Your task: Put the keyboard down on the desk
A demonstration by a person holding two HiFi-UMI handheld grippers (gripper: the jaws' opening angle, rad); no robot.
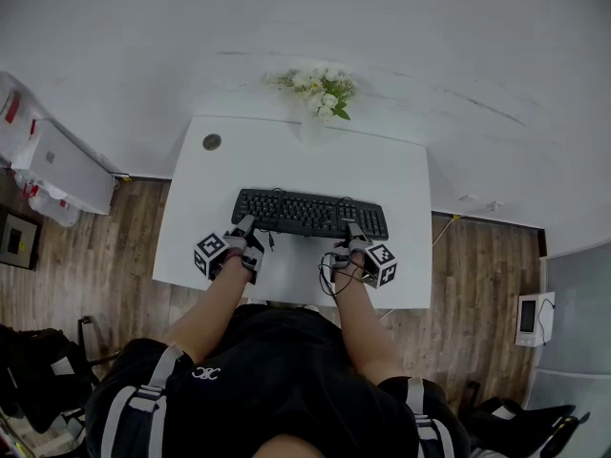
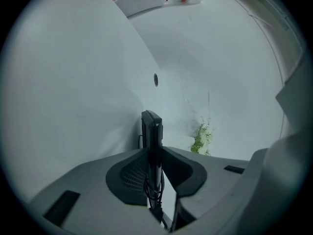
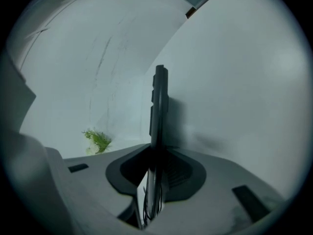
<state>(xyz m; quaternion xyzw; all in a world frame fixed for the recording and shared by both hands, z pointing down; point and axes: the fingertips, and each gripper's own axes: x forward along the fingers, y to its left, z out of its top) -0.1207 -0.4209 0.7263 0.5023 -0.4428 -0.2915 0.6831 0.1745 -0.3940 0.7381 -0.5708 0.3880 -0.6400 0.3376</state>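
Head view: forearms (image 1: pixel 218 303) reach forward; left tool (image 1: pixel 246 224), right tool (image 1: pixel 353 228) each clamp keyboard (image 1: pixel 310 213).

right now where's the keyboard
In the head view the keyboard is at the middle of the desk, gripped near its left end by the left gripper and near its right end by the right gripper, flowers behind it.

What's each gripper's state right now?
Left gripper: closed on the keyboard, near its left end.
Right gripper: closed on the keyboard, toward its right end.
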